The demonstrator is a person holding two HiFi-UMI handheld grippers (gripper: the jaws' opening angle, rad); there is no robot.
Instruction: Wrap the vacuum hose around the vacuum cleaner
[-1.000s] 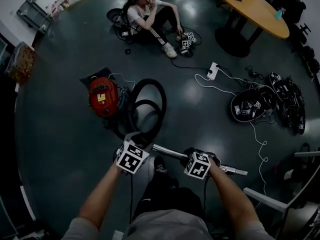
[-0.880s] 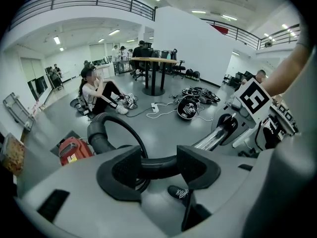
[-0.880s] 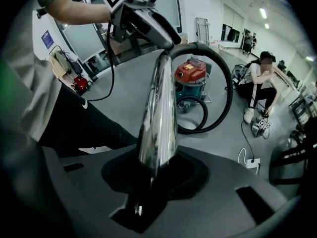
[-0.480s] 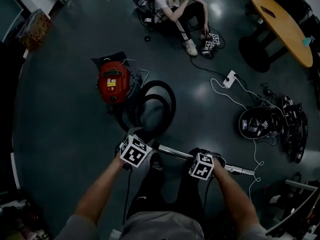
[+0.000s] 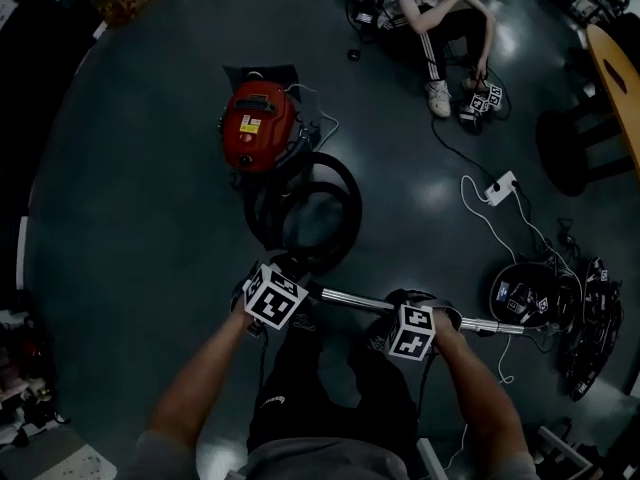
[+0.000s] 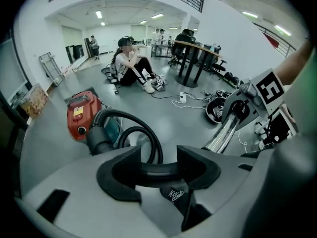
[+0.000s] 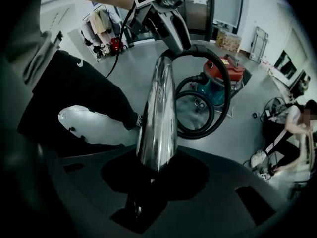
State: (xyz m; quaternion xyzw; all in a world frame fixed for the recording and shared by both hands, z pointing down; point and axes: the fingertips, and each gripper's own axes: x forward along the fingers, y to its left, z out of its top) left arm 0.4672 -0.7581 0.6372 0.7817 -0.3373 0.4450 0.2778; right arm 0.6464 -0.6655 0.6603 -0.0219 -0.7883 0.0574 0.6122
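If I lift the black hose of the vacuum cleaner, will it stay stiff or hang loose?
The hose probably hangs loose: it lies in curved loops on the floor. Its metal tube looks rigid and smooth, so it may slip when gripped.

- Between the jaws of the left gripper [image 6: 158, 168], the black hose [image 6: 154, 143] passes behind both pads, so its stretch there is covered.
- Ahead-left of that gripper, the hose's thick cuff hides part of the red vacuum cleaner [image 6: 78, 114].
- Between the right gripper [image 7: 156, 175] jaws, the metal tube [image 7: 158, 108] sinks into shadow and its near end cannot be made out.
- Far ahead of the left gripper, the seated person [image 6: 132, 68] has a blurred face.
- Far beyond the right gripper, the head view's edge crops the table [image 5: 618, 73].
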